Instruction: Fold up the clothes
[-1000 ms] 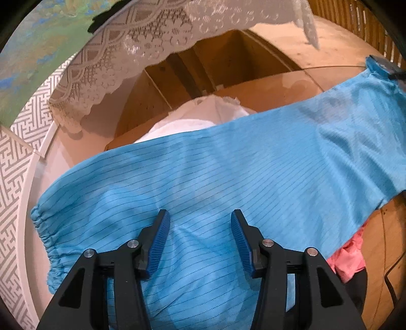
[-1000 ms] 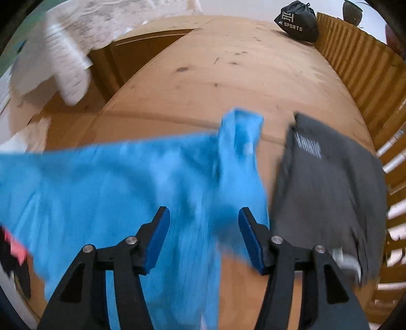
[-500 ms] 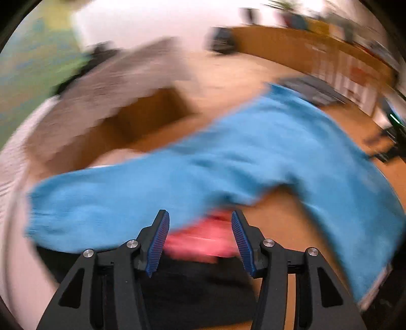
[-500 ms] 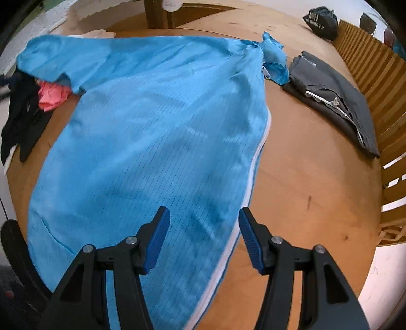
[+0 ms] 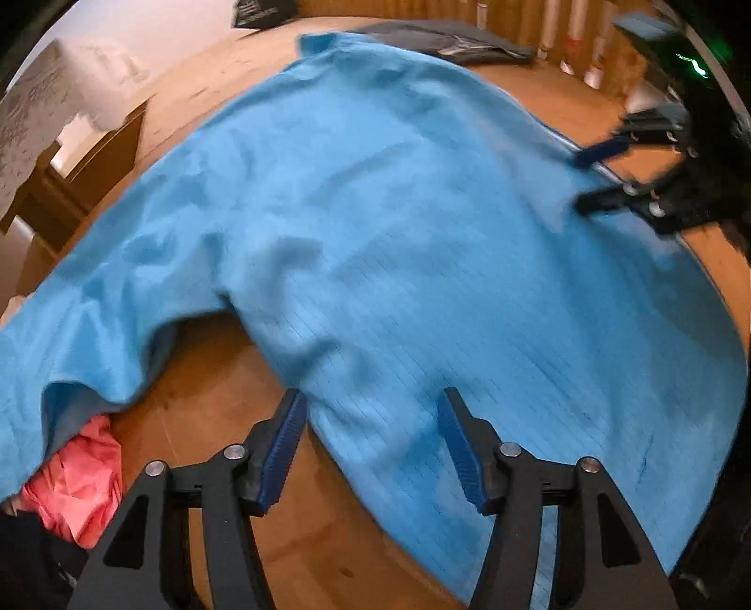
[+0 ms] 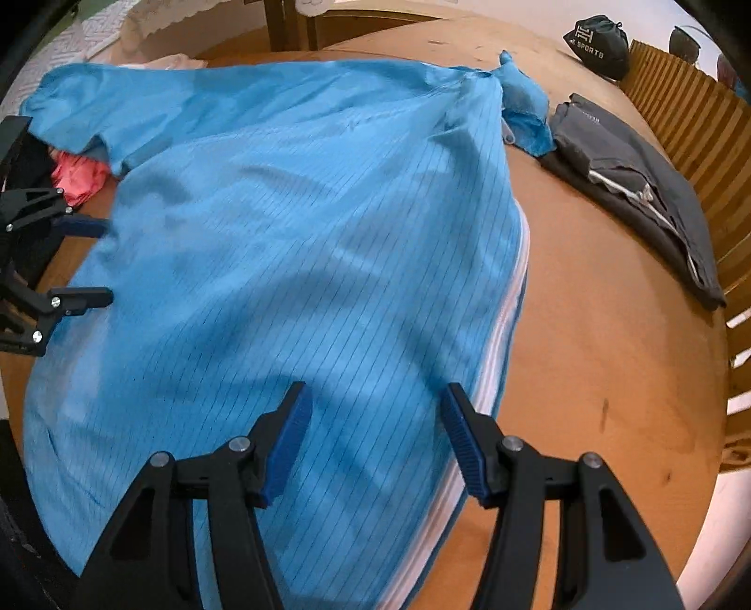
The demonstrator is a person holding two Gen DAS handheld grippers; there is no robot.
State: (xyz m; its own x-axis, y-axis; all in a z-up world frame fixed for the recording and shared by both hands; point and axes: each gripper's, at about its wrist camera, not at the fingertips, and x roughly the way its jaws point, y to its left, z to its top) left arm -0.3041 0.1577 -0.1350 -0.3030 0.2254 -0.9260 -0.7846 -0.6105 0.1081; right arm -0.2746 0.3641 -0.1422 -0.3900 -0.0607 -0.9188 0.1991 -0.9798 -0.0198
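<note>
Hovering both empty, parted claws, left gripper just widening, right gripper, over the limp, light blue garment, I am eyeing its zipped edge.

bg: round wood table | slatted wood rail right | white wall | lace cloth

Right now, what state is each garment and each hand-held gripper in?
Blue striped garment: spread flat on the wooden table, one sleeve stretched out sideways, not yet folded.
Grey garment: folded, lying beside the blue one.
Pink garment: crumpled, partly under the blue sleeve.
Left hand-held gripper: open, jaws have just been opening, above the blue garment's edge, gripping nothing.
Right hand-held gripper: open, over the zipper edge, gripping nothing.
</note>
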